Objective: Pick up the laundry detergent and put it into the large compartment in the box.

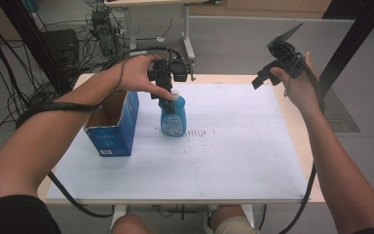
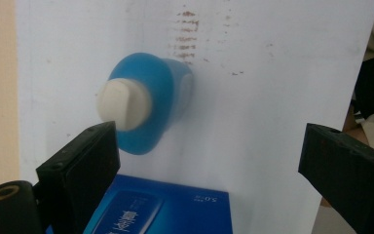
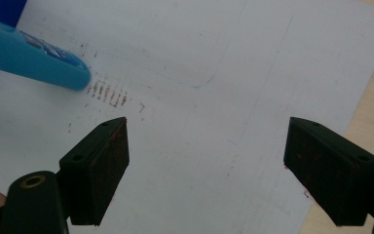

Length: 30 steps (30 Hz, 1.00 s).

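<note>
Blue bottle [image 1: 173, 116] stands upright on the white surface [image 1: 243, 146], just beside the open box [image 1: 113, 123]. Left claw [image 1: 167, 100] hovers spread wide over its white cap [image 2: 123, 105], off-centre; closing so could tip it. Right claw [image 1: 272, 68], also open, is raised well apart.

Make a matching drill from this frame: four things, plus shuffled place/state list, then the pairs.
Things:
1. blue bottle
2. blue box
3. left tool
4. right tool

Places/states:
A. raised over the table's far right edge, jaws wide, holding nothing
B. upright on the white sheet, white cap on top
C. open-topped, standing left of the bottle
D. right above the bottle's cap, jaws apart

Pairs: 1-B, 2-C, 3-D, 4-A
</note>
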Each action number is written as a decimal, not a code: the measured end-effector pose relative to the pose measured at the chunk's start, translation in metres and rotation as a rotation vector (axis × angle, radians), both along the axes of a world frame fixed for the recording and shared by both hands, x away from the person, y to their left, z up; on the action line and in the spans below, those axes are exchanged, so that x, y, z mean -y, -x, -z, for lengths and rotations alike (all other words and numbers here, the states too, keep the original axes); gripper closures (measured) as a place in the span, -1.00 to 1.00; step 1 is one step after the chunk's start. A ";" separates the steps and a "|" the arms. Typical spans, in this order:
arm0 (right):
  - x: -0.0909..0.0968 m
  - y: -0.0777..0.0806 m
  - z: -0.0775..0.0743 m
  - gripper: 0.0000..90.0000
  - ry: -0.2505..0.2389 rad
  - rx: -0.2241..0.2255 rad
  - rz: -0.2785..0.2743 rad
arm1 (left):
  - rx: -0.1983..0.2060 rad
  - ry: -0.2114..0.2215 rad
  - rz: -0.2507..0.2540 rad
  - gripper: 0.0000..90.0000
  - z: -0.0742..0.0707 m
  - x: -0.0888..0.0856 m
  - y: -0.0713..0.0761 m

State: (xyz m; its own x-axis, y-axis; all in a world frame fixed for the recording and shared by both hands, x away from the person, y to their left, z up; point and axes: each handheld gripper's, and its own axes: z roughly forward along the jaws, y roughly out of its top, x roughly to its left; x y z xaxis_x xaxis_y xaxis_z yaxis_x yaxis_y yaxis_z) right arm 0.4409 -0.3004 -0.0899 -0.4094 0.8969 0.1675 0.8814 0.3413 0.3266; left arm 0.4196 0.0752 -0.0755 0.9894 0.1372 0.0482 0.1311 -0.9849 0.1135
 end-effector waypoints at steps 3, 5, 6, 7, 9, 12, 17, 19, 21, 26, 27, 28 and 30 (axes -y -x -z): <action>0.001 0.001 -0.001 -0.63 0.000 0.000 0.002 | 0.008 -0.003 0.002 -0.82 -0.002 0.001 -0.006; 0.002 0.002 -0.001 -0.63 0.003 -0.003 0.003 | 0.012 -0.006 0.002 -0.82 -0.002 0.002 -0.010; 0.002 0.003 -0.002 -0.63 0.005 -0.003 0.006 | 0.011 -0.008 0.001 -0.82 -0.002 0.002 -0.011; 0.002 0.003 -0.002 -0.63 0.005 -0.003 0.006 | 0.013 -0.012 -0.001 -0.82 -0.001 0.003 -0.013; 0.003 0.004 -0.002 -0.63 0.007 -0.006 0.008 | 0.015 -0.020 -0.001 -0.82 -0.001 0.004 -0.017; 0.006 0.005 -0.003 -0.63 0.010 -0.012 0.016 | 0.017 -0.033 0.000 -0.82 -0.001 0.009 -0.026; 0.008 0.007 -0.004 -0.63 0.010 -0.013 0.021 | 0.020 -0.044 -0.005 -0.82 -0.001 0.013 -0.034; 0.009 0.008 -0.004 -0.64 0.008 -0.016 0.020 | 0.018 -0.046 -0.007 -0.81 0.000 0.014 -0.038; 0.009 0.008 -0.004 -0.64 0.005 -0.020 0.018 | 0.014 -0.054 -0.008 -0.81 0.002 0.016 -0.041; 0.011 0.008 -0.005 -0.64 0.004 -0.026 0.027 | 0.002 -0.056 -0.005 -0.81 0.007 0.019 -0.046; 0.012 0.008 -0.005 -0.64 0.004 -0.026 0.028 | -0.001 -0.056 -0.002 -0.81 0.008 0.019 -0.047; 0.012 0.008 -0.005 -0.64 0.004 -0.027 0.028 | -0.004 -0.052 -0.002 -0.81 0.009 0.019 -0.048; 0.013 0.008 -0.005 -0.64 0.003 -0.027 0.032 | -0.008 -0.052 -0.001 -0.81 0.010 0.020 -0.049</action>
